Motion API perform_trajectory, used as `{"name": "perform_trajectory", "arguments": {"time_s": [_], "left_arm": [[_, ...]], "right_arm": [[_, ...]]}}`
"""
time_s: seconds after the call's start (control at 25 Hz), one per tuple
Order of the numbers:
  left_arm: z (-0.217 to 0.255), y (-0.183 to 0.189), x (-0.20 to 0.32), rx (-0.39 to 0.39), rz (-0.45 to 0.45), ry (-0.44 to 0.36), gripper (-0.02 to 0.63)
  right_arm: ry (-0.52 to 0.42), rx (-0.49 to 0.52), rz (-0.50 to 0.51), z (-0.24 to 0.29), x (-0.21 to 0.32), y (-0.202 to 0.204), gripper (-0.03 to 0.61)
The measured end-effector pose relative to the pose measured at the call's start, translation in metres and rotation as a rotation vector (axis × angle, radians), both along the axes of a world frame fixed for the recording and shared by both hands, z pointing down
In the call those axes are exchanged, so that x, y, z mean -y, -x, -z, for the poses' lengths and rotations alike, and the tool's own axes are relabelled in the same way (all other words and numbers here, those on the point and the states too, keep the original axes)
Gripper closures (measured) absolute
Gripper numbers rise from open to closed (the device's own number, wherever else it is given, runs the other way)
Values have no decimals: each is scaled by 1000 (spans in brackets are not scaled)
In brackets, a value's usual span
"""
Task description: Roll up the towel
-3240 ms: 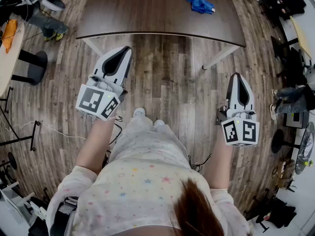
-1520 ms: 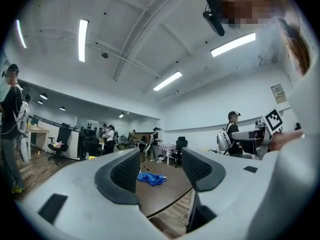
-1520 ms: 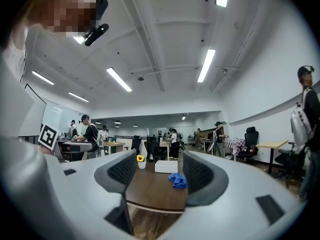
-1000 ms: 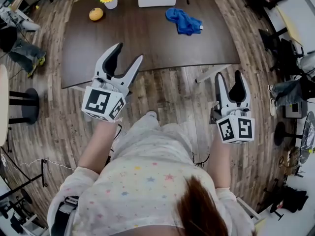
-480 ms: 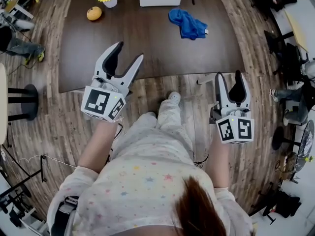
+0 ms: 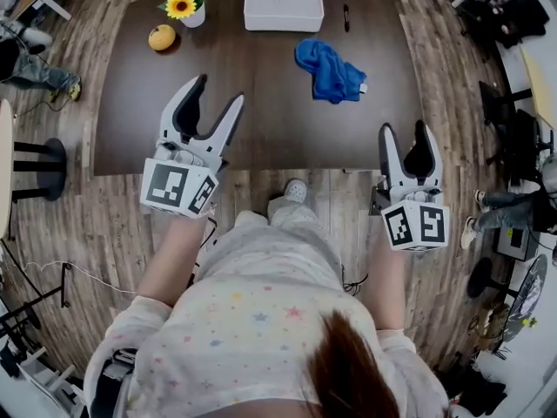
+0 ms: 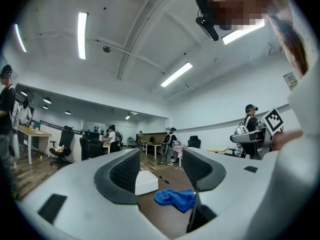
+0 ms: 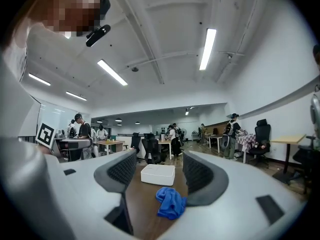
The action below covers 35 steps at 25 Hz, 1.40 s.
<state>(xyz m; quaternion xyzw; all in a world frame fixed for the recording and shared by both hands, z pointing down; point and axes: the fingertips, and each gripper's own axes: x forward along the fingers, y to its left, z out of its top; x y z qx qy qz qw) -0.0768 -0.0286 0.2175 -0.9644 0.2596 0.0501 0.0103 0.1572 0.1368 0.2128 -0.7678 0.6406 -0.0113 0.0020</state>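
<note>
A crumpled blue towel lies on the dark brown table, right of its middle; it also shows as the towel in the left gripper view and the towel in the right gripper view. My left gripper hangs over the table's near left part, open and empty. My right gripper is held at the table's near right edge, open with nothing between its jaws. Both are well short of the towel.
A white box stands at the table's far edge, with a black pen to its right. A sunflower pot and an orange fruit sit at the far left. Office chairs, desks and people surround the table.
The person has walked up to the table. Both grippers, shut 3.2 s ago, now stand open and have reached the table's near edge.
</note>
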Motion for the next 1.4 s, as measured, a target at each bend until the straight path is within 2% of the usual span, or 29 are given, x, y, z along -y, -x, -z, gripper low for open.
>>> {"name": "perform_trajectory", "arguments": {"time_s": [0.32, 0.64, 1.08, 1.4], "left_arm": [[-7, -58, 16, -20, 75, 6, 368], [-16, -91, 21, -29, 111, 38, 370], [-42, -105, 15, 8, 116, 78, 370], [-56, -118, 23, 4, 98, 94, 370]], "right_arm": [[3, 13, 95, -9, 43, -69, 296], [12, 23, 155, -19, 62, -105, 310], [97, 74, 142, -67, 77, -131, 391], [180, 130, 144, -111, 92, -141, 414]]}}
